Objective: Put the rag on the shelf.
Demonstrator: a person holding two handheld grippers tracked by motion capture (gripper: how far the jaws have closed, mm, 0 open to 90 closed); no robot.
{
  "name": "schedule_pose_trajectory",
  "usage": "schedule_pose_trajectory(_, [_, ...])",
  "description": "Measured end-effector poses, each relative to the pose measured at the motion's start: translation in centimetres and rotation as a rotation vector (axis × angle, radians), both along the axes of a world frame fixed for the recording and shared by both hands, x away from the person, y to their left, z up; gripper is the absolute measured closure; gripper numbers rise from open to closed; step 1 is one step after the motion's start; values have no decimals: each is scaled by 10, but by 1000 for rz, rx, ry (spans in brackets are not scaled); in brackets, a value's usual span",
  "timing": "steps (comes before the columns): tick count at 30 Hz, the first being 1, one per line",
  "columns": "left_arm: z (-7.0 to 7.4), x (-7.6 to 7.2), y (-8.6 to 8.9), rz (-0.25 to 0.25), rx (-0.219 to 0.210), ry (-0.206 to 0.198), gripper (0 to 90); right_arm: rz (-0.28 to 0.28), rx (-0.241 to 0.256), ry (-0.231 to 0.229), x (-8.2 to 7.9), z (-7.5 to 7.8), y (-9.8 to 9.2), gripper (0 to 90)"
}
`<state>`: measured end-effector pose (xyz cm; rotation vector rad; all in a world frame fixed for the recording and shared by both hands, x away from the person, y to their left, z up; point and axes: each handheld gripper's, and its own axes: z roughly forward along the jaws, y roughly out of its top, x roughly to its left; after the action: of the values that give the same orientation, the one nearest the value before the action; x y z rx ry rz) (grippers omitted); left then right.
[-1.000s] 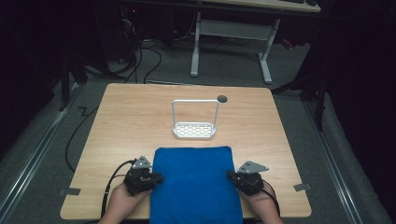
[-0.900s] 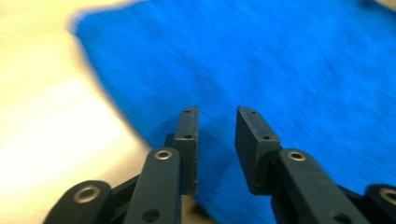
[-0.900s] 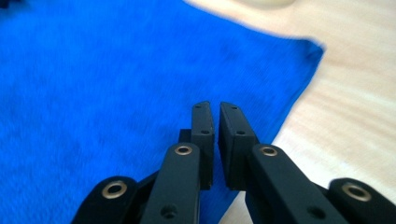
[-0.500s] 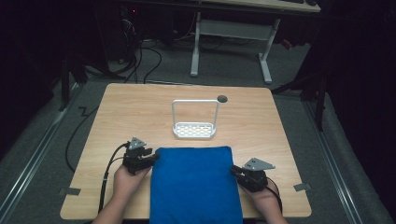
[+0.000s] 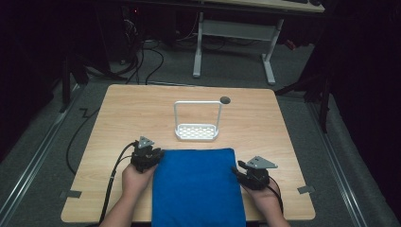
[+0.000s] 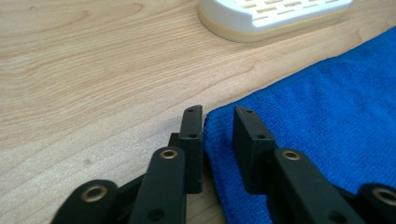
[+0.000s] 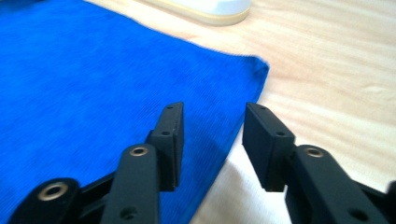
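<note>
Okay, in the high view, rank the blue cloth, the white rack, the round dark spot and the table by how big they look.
Largest to smallest:
1. table
2. blue cloth
3. white rack
4. round dark spot, clearly the smallest

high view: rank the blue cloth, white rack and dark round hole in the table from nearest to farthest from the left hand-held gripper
1. Blue cloth: right beside the left hand-held gripper, at the cloth's far left corner.
2. White rack: farther back, mid-table, just beyond the cloth's far edge.
3. Dark round hole: farthest, behind the rack to its right.
</note>
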<state>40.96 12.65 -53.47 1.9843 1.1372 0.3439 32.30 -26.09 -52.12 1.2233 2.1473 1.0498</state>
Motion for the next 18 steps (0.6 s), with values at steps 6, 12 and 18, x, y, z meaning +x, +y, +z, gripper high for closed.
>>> schedule_pose_trajectory(6, [-1,-1,-1,-23,10,-6,843,-41,-21,1,21,2,3,575])
schedule_pose_trajectory(12, [0,-2,-4,-30,35,-25,851,-100,-10,42,51,1,4,537])
schedule_pose_trajectory(18, [-1,-2,-4,-28,30,-22,851,-115,-43,56,71,0,14,541])
